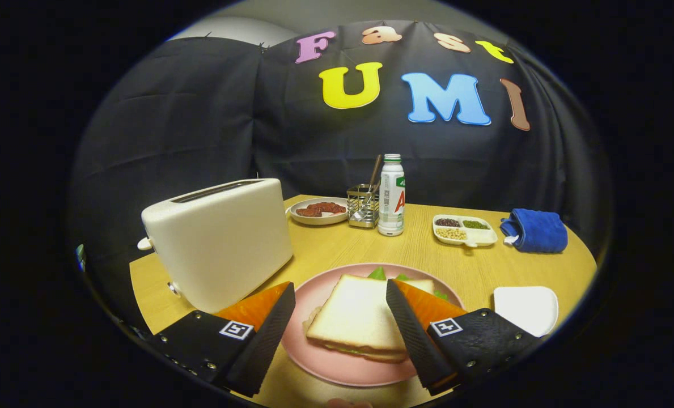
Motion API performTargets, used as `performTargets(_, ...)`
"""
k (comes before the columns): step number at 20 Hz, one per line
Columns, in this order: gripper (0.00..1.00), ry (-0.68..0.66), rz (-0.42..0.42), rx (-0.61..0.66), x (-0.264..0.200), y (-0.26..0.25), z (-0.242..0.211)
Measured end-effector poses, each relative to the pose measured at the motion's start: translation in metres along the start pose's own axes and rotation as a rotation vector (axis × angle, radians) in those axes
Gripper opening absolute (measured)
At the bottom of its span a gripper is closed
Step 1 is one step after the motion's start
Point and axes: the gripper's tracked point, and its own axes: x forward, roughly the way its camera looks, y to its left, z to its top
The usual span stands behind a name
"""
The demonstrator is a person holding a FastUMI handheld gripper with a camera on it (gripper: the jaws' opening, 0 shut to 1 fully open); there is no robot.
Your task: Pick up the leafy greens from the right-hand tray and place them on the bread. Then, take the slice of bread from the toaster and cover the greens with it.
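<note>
A pink plate point(319, 294) lies on the wooden table just ahead of my fingers. On it rests a white bread slice point(356, 311) stacked over another slice, with leafy greens point(377, 274) peeking out at the far edge and along the near edge. My gripper point(341, 294) hovers over the plate, open, its two fingers on either side of the sandwich without touching it. The white toaster point(220, 241) stands to the left of the plate; its slots look empty from here. A white tray point(526, 309) sits to the right of the plate with nothing on it.
Beyond the plate stand a white bottle point(391, 195), a wire utensil holder point(363, 205), a small plate of red food point(319, 210) and a divided dish of beans point(464, 229). A blue cloth point(535, 229) lies at the far right.
</note>
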Motion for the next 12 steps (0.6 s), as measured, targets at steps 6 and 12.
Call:
performTargets(6, 0.97, -0.104, -0.042, -0.035, -0.018, -0.038, 0.074)
performTargets(12, 0.97, -0.214, -0.110, -0.052, -0.048, -0.103, 0.130)
